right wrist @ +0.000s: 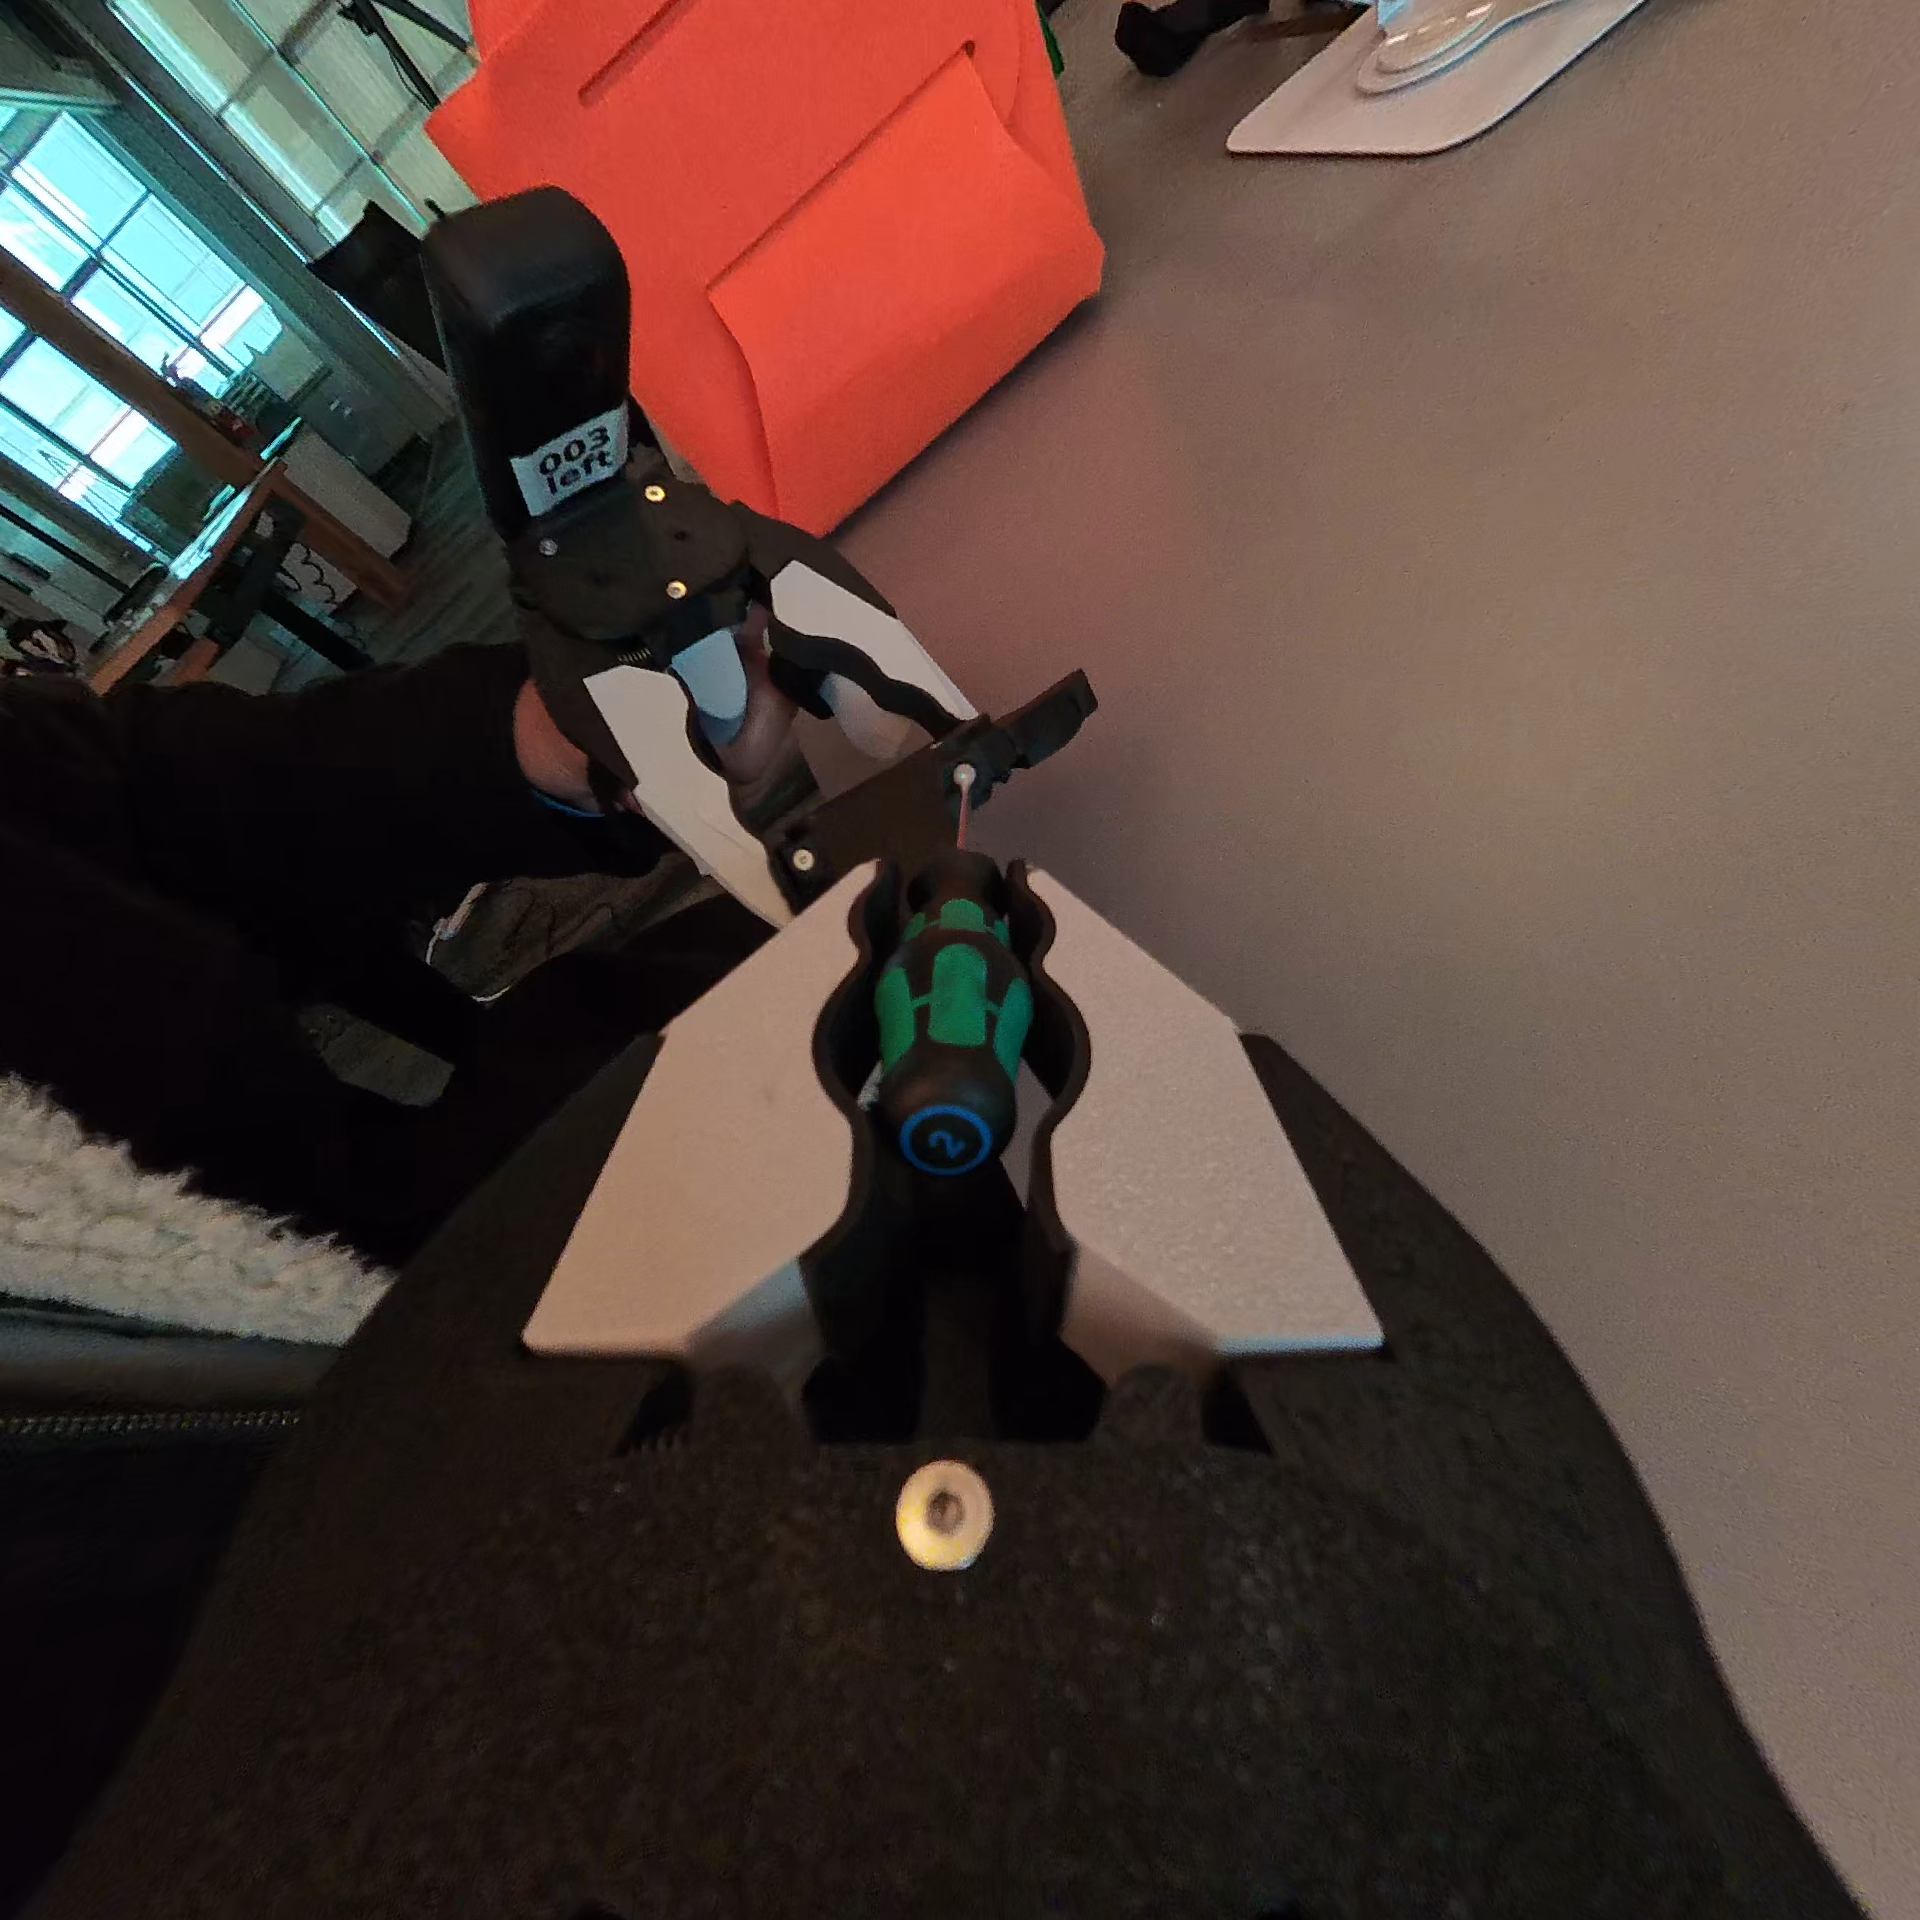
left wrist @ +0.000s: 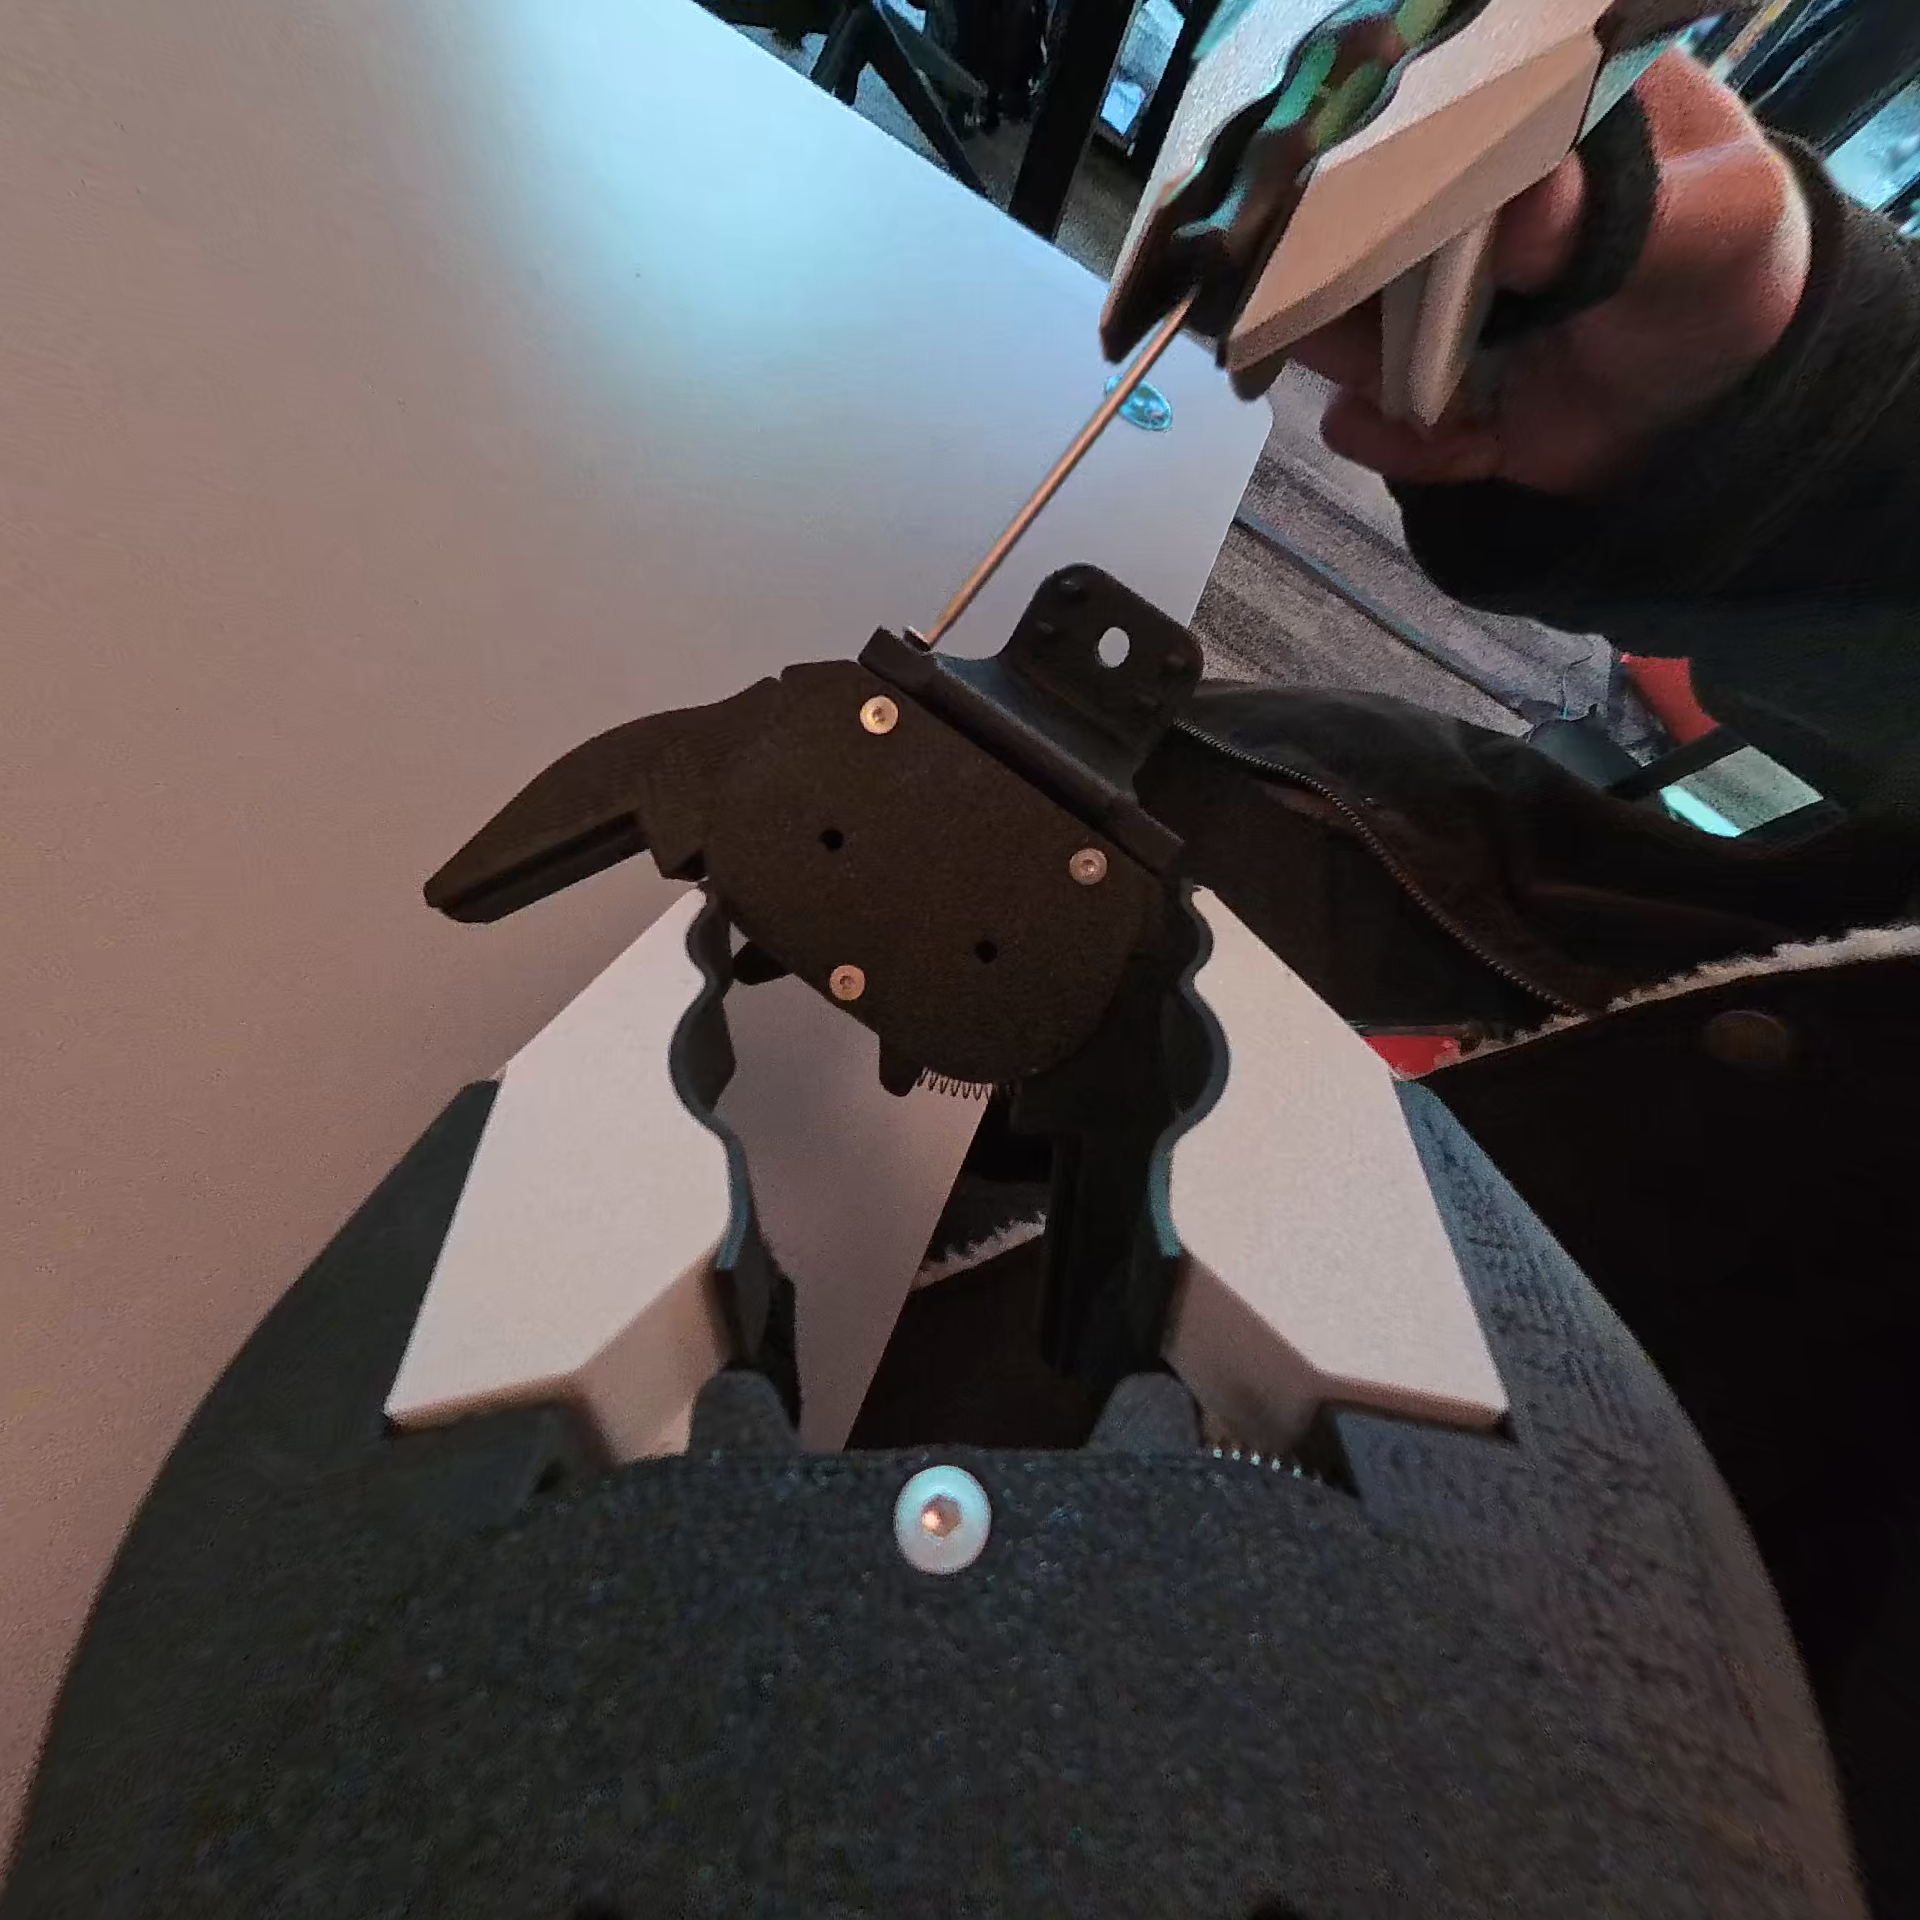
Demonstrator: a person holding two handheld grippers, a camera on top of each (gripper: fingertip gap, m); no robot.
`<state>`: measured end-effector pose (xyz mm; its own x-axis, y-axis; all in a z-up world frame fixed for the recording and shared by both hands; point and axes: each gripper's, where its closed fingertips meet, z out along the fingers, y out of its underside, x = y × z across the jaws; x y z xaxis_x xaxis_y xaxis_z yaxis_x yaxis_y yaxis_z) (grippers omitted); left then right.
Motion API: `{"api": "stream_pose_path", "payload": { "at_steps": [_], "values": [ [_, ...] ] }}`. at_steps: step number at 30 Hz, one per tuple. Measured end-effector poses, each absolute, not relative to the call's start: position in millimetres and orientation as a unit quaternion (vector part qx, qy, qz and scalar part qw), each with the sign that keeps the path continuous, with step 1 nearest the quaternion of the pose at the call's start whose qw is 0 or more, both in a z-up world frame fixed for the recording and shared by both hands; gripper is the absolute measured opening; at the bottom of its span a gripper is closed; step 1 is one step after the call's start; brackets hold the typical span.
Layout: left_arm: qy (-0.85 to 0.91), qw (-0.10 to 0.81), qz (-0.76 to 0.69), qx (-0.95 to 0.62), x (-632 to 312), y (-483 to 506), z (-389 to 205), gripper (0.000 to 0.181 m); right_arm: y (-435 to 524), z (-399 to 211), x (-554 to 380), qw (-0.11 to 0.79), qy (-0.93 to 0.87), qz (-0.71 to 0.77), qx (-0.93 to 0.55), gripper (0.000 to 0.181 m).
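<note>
Left tongs grip one black bracket; right tongs one screwdriver.

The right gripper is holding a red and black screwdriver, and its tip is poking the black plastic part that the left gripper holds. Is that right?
Almost. The screwdriver is green and black, not red and black, as the right wrist view shows. The rest holds: the right gripper grips its handle, and the shaft's tip meets the black plastic part clamped in the left gripper.
</note>
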<state>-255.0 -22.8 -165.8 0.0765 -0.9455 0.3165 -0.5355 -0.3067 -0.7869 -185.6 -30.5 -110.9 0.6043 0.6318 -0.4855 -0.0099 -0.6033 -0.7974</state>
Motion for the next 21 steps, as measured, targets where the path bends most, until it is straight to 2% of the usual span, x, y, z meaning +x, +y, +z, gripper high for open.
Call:
{"api": "stream_pose_path", "payload": {
  "at_steps": [12, 17, 21],
  "values": [
    [0.545, 0.235, -0.412, -0.691, -256, -27, -170, 0.085, -31, -112, -188, 0.407, -0.221, 0.373, -0.804, 0.02],
    [0.541, 0.216, -0.424, -0.693, -257, -30, -172, 0.085, -37, -113, -194, 0.443, -0.384, 0.256, -0.768, 0.02],
    [0.535, 0.197, -0.439, -0.695, -257, -33, -174, 0.085, -40, -117, -195, 0.465, -0.583, 0.114, -0.656, 0.02]
  ]
}}
